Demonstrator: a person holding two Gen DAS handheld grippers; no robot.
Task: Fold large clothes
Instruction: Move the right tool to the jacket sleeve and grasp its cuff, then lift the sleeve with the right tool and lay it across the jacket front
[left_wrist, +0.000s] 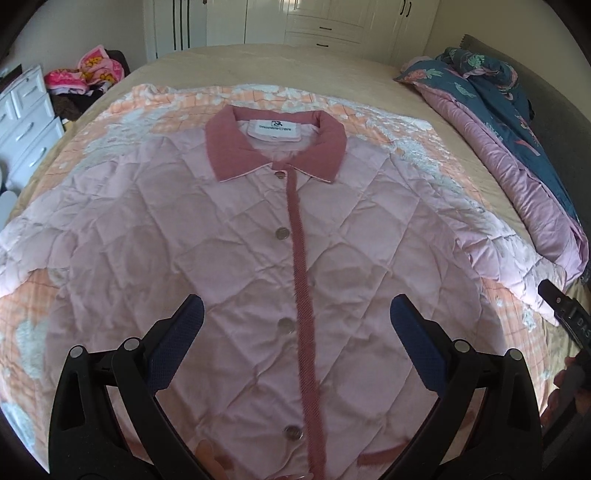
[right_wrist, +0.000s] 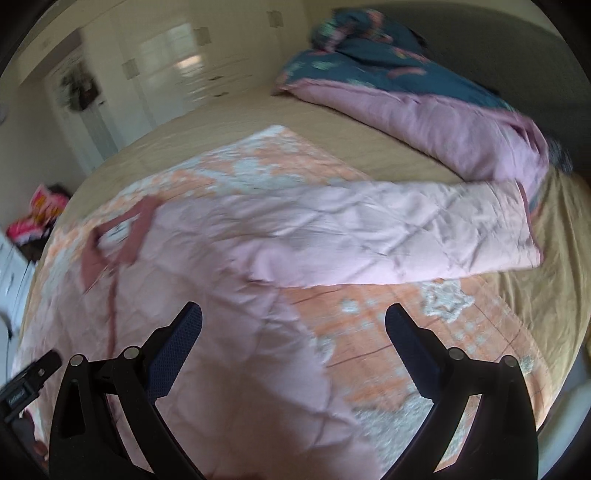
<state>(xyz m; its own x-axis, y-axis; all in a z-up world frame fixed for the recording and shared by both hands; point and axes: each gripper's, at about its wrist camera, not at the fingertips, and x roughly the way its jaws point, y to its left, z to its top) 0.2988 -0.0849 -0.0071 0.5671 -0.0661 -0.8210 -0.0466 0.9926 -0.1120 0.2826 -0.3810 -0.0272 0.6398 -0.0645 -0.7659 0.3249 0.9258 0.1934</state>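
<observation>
A pale pink quilted jacket (left_wrist: 236, 236) lies flat and face up on an orange and white patterned blanket (left_wrist: 22, 332), which is spread over a tan bed (left_wrist: 280, 66). The left wrist view looks straight up the jacket's front. It shows a darker rose collar (left_wrist: 277, 147) with a white label (left_wrist: 279, 129) inside, a rose placket down the middle, and four round metal snap buttons (left_wrist: 282, 233) fastened beside it. This view is sharp.

The right wrist view is blurred and aimed further to the right. Only it shows the jacket's sleeve (right_wrist: 406, 229) stretched out sideways, its cuff reaching past the blanket's edge onto the tan sheet, close to a rumpled duvet (right_wrist: 424, 110) that is pink beneath and dark teal floral on top. The collar appears here only as a smeared rose shape at the left.

The left gripper (left_wrist: 295, 314) is spread wide above the jacket's lower front, with nothing between its blue-padded fingers (left_wrist: 177, 343). Whether the fingers touch the fabric cannot be told. The right gripper (right_wrist: 293, 321) is equally wide apart and empty, over the jacket's side edge and the blanket.

A white chest of drawers (left_wrist: 26, 118) stands at the left, with bright pink fabric (left_wrist: 92, 70) piled beyond it. The drawers are closed. White wardrobes (left_wrist: 295, 22) line the far wall.
</observation>
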